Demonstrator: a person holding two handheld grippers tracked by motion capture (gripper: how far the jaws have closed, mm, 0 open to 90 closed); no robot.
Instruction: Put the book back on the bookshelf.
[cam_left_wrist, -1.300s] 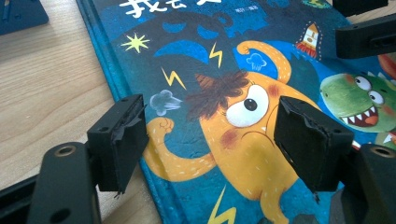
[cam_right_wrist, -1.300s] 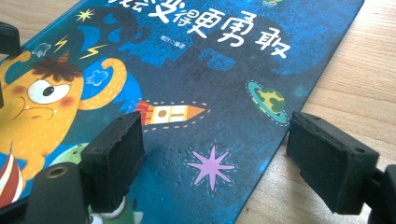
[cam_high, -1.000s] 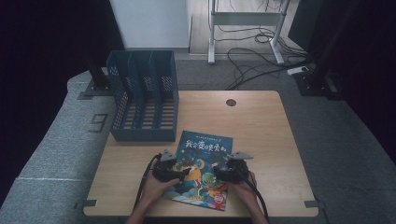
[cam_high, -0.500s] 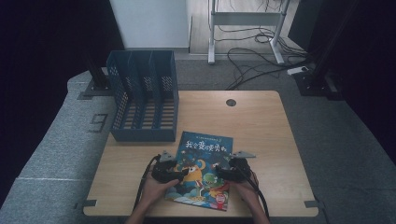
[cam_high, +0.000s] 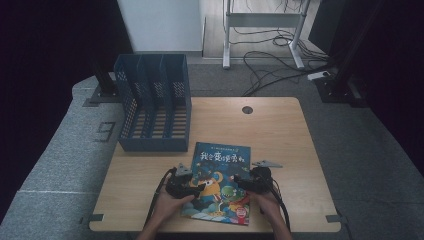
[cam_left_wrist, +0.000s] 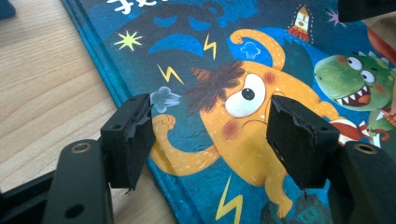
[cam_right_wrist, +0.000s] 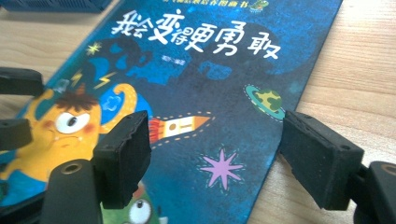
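I hold my left gripper low over the left edge of the picture book, its jaws spread wide with nothing between them. In the left gripper view one jaw hangs right at the book's edge where it meets the wood and the other sits over the orange one-eyed monster on the cover. My right gripper is at the book's right edge, also gaping wide and empty. In the right gripper view one jaw is over the cover near the rocket drawing and the other is over bare wood just past the edge. The book lies flat on the tabletop between my hands. The blue file rack stands well ahead of my left gripper.
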